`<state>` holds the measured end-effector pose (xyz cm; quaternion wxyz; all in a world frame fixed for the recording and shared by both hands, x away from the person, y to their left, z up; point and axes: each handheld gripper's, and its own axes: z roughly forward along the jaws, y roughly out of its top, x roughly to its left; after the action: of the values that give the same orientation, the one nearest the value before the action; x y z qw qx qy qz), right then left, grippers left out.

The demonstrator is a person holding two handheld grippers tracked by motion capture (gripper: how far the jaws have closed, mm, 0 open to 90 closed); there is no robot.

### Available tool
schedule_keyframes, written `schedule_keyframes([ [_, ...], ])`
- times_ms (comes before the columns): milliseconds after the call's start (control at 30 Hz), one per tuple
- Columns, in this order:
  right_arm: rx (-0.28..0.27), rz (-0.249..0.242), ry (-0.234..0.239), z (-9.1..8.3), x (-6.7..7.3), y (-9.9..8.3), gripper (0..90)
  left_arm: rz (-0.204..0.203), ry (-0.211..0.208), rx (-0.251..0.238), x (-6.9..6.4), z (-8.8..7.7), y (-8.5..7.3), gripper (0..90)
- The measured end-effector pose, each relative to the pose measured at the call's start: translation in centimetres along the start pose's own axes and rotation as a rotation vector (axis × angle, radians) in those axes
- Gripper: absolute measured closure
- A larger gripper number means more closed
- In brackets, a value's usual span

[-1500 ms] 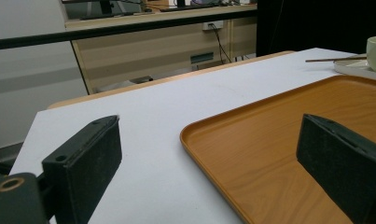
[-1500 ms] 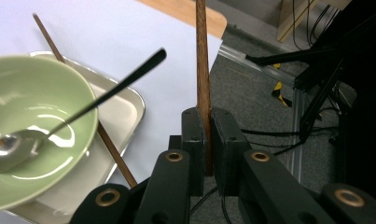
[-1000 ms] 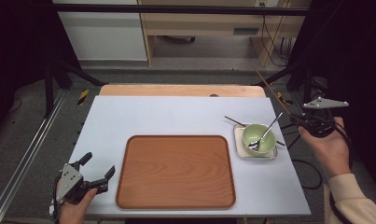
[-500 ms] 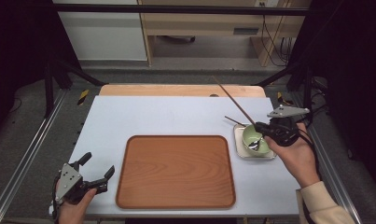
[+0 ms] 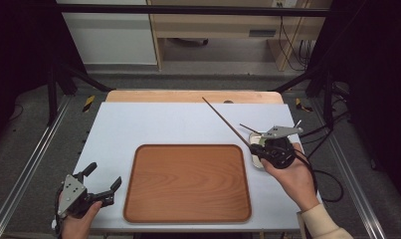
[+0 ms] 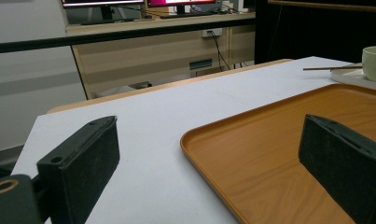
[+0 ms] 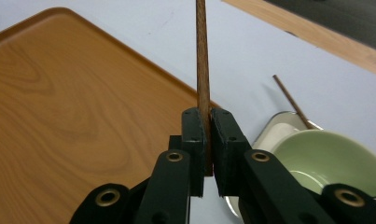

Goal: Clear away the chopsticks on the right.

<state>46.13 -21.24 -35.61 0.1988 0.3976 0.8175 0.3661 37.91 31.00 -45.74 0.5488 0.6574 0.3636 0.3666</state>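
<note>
The desk (image 5: 138,124) is pale blue-grey with a light wood strip along its far edge. The tray (image 5: 188,181) is reddish-brown with wood grain. The chopstick (image 7: 202,56) is dark brown, the bowl (image 7: 335,158) pale green, its square plate (image 7: 281,126) white. Both tools are black.

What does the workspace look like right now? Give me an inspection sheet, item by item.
Surface: white table top, wooden strip along its far edge.
Job's things: brown chopstick clamped in the right gripper, pointing out over the table; second chopstick lying by the green bowl, which sits on a white plate; wooden tray bare.
Clutter: nothing seen.
Grippers: right shut on the chopstick; left gripper open, at the near left corner, beside the tray.
Cables: black cable trailing off the right gripper.
Surroundings: black frame bars, wooden desk behind.
</note>
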Motion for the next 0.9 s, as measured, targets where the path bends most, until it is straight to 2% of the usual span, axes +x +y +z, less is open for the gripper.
schedule_keyframes([
  [233,0.010,-0.007,0.029,0.9,1.3,-0.7,84.4,-0.005,0.000,-0.005,0.1,0.0,0.0,4.6],
  [633,0.032,0.032,0.090,2.5,3.8,-3.3,84.4,-0.003,0.000,-0.006,0.1,0.0,0.0,4.4],
  [900,0.052,0.062,0.098,2.8,5.0,-5.1,84.3,-0.011,-0.001,-0.011,0.1,0.0,-0.1,4.3],
])
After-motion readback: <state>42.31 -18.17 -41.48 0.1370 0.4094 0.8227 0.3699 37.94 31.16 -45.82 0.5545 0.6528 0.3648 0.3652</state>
